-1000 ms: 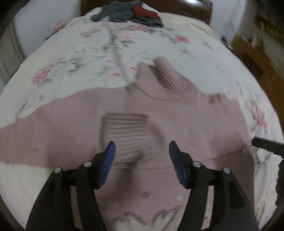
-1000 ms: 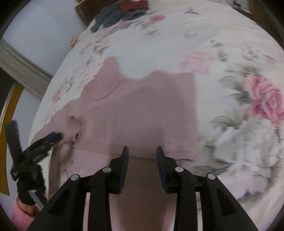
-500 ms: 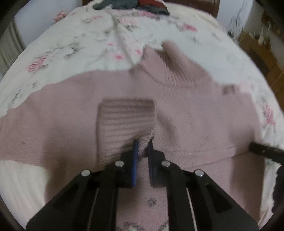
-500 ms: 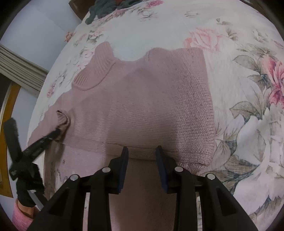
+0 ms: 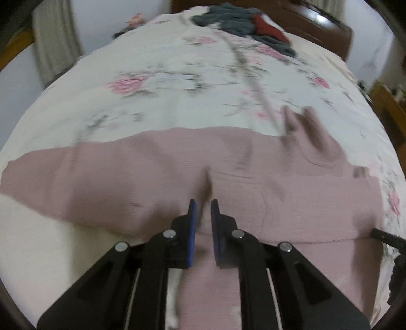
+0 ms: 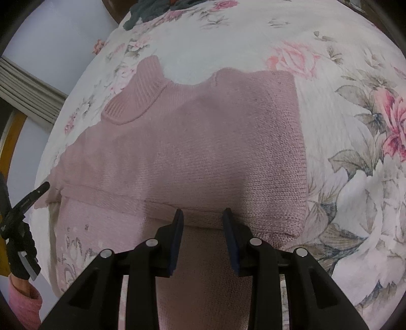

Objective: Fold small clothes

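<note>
Home bedroom, floral bedspread (image 5: 177, 83), wooden headboard (image 5: 317, 28), heaped clothes (image 5: 236, 20)

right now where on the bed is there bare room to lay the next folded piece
Bare bedspread lies between the pink sweater and the heap of dark clothes at the far end. More lies right of the sweater's folded edge. The near middle is crowded by the sweater.

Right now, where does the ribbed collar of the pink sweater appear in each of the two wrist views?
Left wrist view: the ribbed collar is right of centre, above the left gripper, blurred.
Right wrist view: the collar is upper left, beyond the right gripper.
Shared landmark: the dark clothes pile at the far end of the bed.
</note>
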Available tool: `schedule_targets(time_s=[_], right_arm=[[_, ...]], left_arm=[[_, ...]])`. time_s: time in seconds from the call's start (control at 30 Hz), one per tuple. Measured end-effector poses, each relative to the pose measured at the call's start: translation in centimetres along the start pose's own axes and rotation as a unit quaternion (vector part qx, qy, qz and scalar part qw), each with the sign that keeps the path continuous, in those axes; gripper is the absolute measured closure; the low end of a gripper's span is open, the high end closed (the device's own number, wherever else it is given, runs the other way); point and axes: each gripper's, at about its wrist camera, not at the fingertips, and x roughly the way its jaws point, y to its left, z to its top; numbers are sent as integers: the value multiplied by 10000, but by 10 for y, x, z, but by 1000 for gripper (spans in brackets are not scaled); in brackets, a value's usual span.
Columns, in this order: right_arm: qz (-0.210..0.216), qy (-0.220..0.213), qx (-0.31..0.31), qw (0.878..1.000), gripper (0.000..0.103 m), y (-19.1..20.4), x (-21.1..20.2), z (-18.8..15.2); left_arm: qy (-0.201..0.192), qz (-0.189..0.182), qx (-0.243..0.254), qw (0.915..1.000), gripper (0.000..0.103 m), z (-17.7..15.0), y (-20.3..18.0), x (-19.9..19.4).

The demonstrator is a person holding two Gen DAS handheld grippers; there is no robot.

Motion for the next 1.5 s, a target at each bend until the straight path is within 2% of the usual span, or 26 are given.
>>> schedule_targets(time_s=[0.07, 0.13, 0.23, 0.27, 0.4, 0.57, 0.7, 0.83, 0.97, 1.0, 1.03, 1.07, 1.13, 1.27, 1.5], right_arm=[[-41, 6, -31, 10000, 68, 5, -2, 1], [41, -65, -64, 10000, 68, 12, -6, 5], [138, -134, -113, 9998, 68, 23, -10, 12], [129, -139, -149, 9997, 68, 26, -10, 13], [34, -105, -232, 9997, 68, 32, -4, 19], [-144, 97, -93, 9998, 68, 16, 14, 19], [27, 114, -41, 9999, 68, 7, 22, 16], [32, 128, 23, 9999, 68, 6, 24, 17], [-101, 131, -29, 9999, 67, 11, 22, 17], [-123, 118, -11, 9999, 65, 14, 18, 17], [-121, 98, -3, 9999, 62, 17, 14, 16], [-83, 52, -26, 9999, 54, 20, 9, 14], [-31, -69, -200, 9998, 52, 32, -1, 9], [45, -88, -448, 9989, 49, 47, -9, -1], [164, 71, -535, 9984, 48, 62, -2, -14]], left_arm=[[-31, -107, -52, 9999, 92, 2, 0, -2], [-66, -226, 101, 9997, 92, 2, -14, -3], [-65, -482, 391, 9981, 83, 2, -47, 2], [-34, -575, 503, 9971, 79, 2, -60, 6], [195, -639, 725, 9951, 78, 0, -87, 30], [783, -466, 621, 9939, 78, -10, -79, 74], [725, -773, 417, 9935, 77, -16, -65, 80], [689, -694, 534, 9938, 77, -18, -68, 81], [703, -743, 386, 9940, 78, -18, -65, 74], [700, -781, 323, 9940, 77, -18, -62, 69], [679, -802, 273, 9941, 70, -16, -62, 64], [618, -821, 224, 9945, 56, -17, -58, 57], [389, -812, 224, 9957, 45, -19, -47, 39], [242, -658, 110, 9975, 42, -27, -9, 14], [272, -225, -822, 9960, 40, -46, 102, -6]])
